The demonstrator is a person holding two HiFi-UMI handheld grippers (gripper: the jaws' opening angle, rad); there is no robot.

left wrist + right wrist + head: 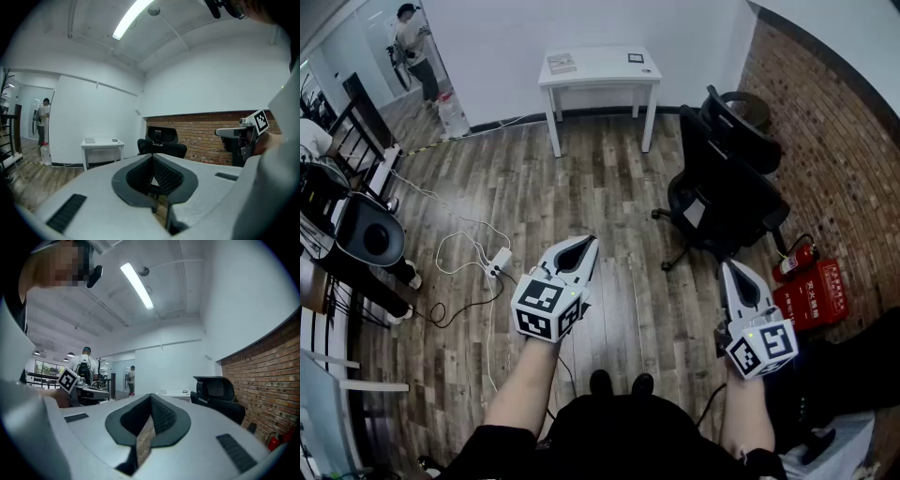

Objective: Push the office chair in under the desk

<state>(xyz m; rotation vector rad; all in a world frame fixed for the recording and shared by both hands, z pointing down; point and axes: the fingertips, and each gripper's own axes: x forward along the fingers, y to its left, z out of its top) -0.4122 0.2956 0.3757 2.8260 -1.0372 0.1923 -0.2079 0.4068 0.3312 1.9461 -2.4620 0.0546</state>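
Open wood floor point(605, 173) between office chair point(724, 192) and desk point(600, 67); left gripper point(583, 246), right gripper point(732, 269) fingers closed.

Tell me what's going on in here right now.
A person stands on the wooden floor with a gripper in each hand, held out in front. The left gripper and the right gripper are both shut and empty. The black office chair stands by the brick wall, well apart from the white desk at the far wall. Neither gripper touches the chair, so the push has not begun.
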